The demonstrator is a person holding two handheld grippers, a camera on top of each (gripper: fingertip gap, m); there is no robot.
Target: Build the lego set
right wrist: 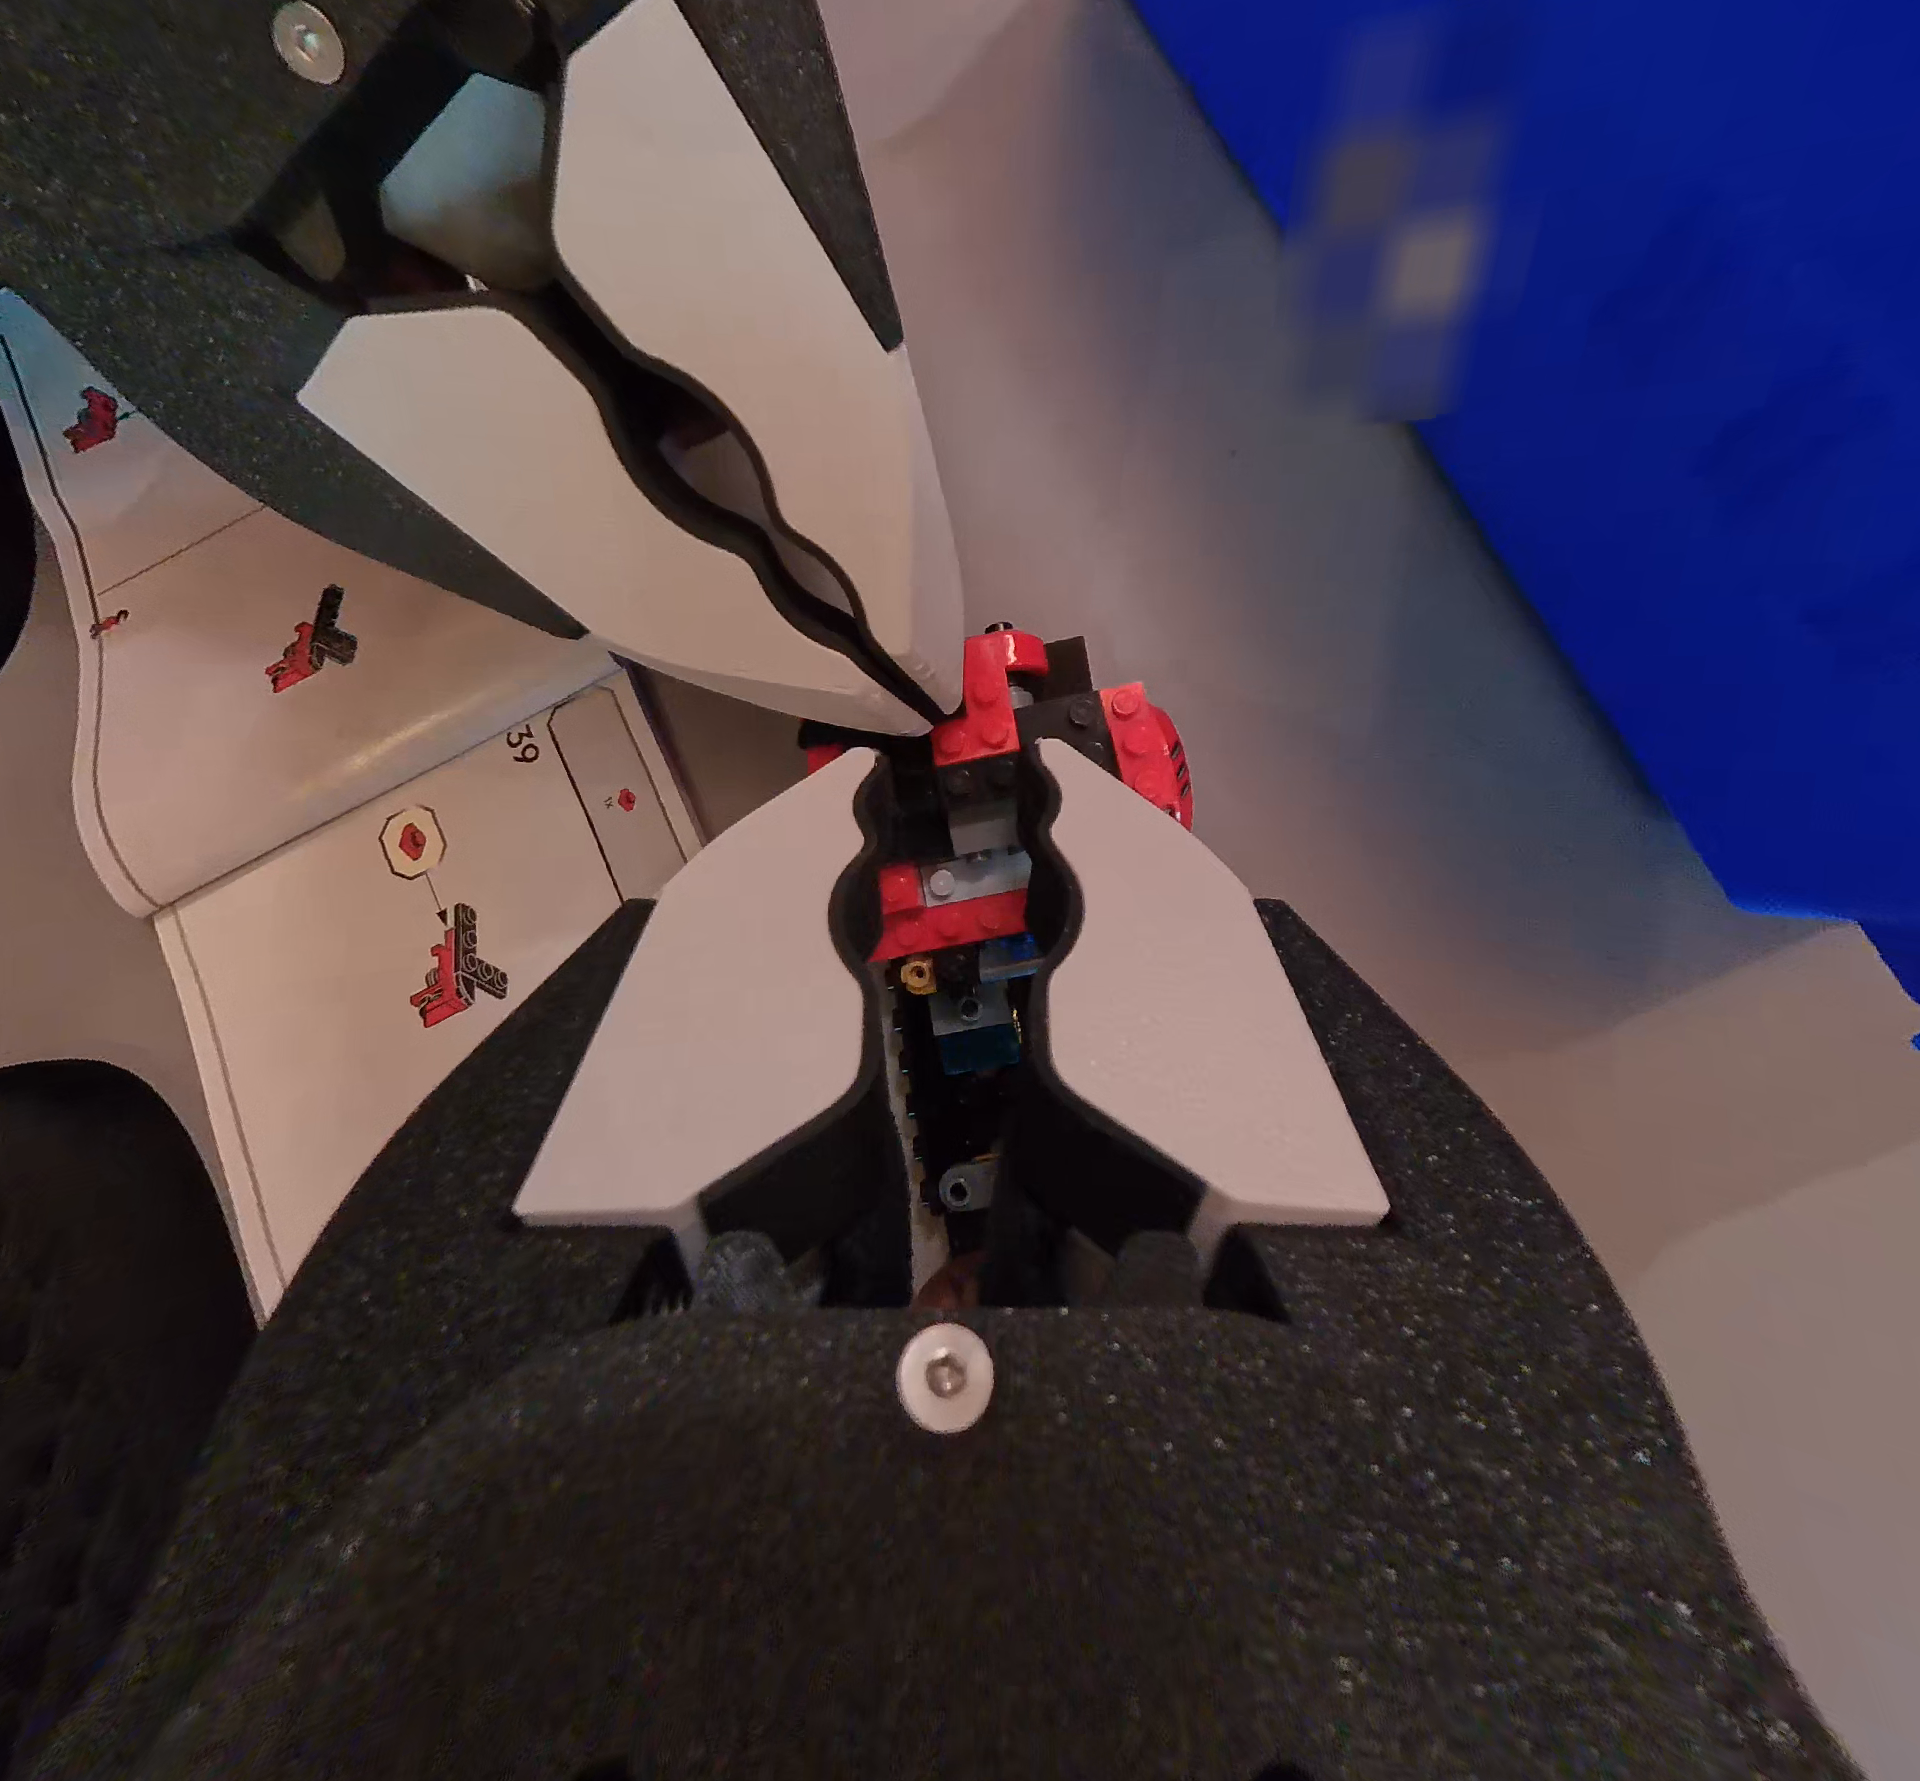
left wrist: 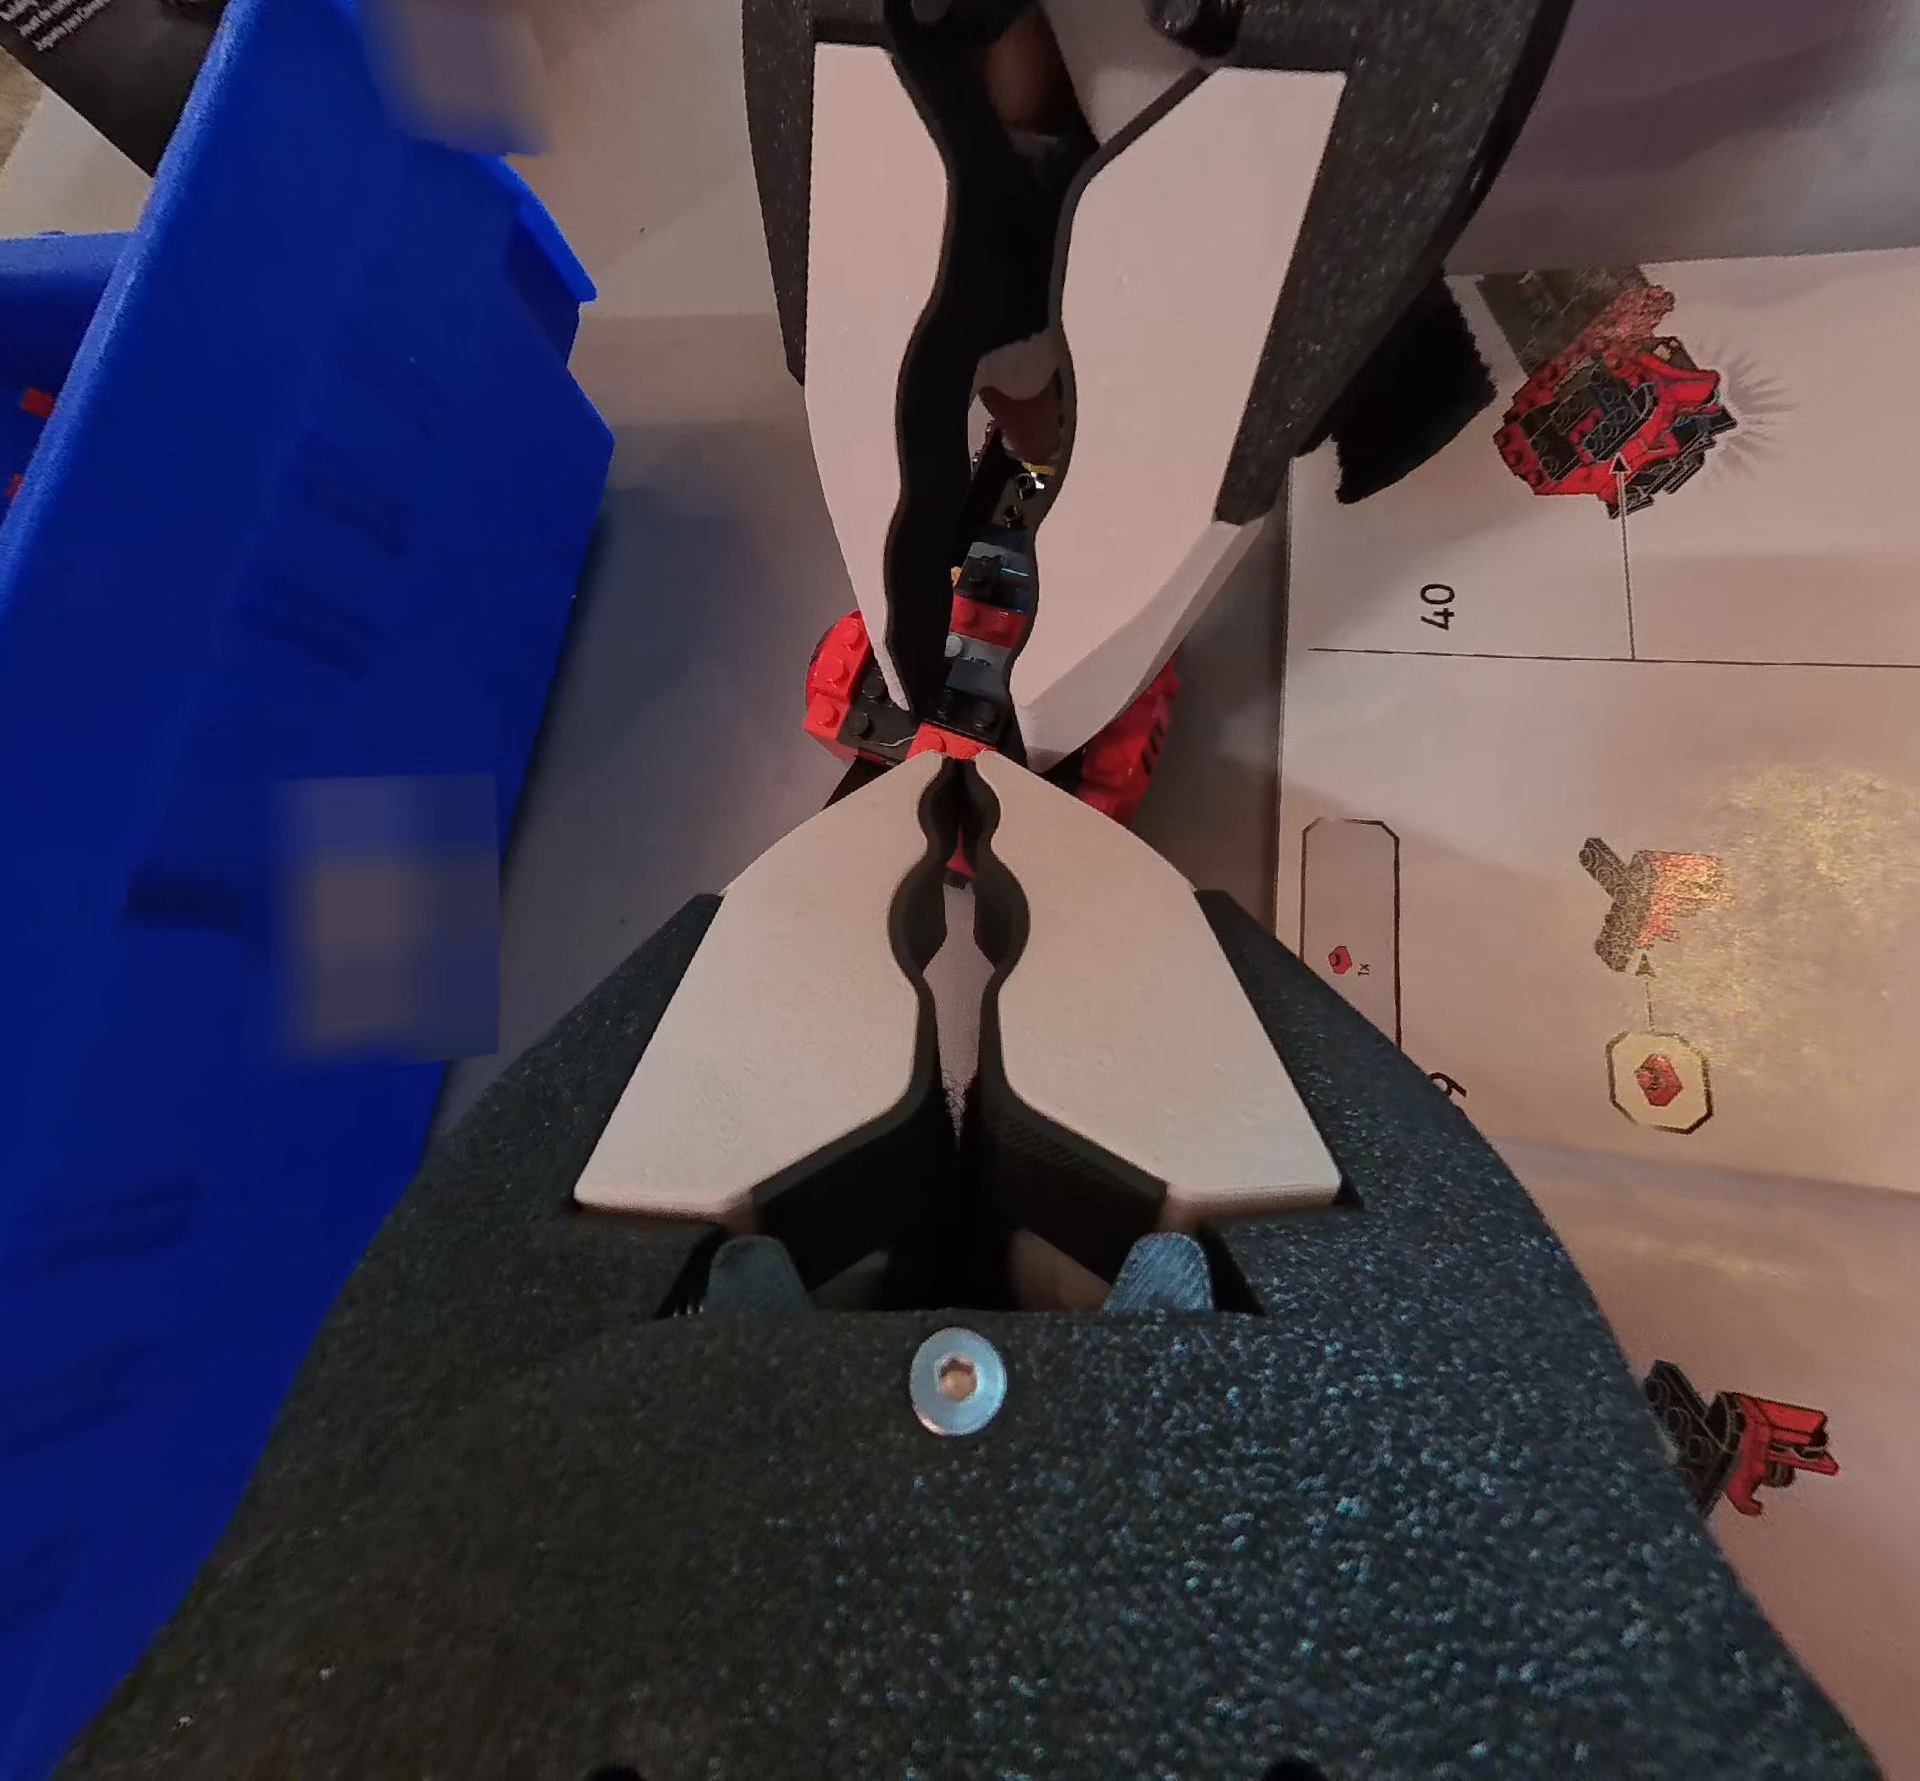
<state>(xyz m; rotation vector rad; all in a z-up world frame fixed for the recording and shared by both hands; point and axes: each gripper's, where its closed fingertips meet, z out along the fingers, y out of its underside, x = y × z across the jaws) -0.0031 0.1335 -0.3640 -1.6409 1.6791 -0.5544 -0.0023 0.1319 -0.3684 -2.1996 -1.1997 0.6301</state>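
blue bin (left wrist: 312, 588), pale tabletop (right wrist: 1195, 484)

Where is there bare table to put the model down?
Bare pale table runs between the blue plastic bin and the open instruction booklet. It's crowded at centre, where both tongs meet on the red-and-black lego model.

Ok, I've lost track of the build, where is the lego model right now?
The model sits between the right gripper's fingers, the left gripper meeting its front end, booklet left, bin right.
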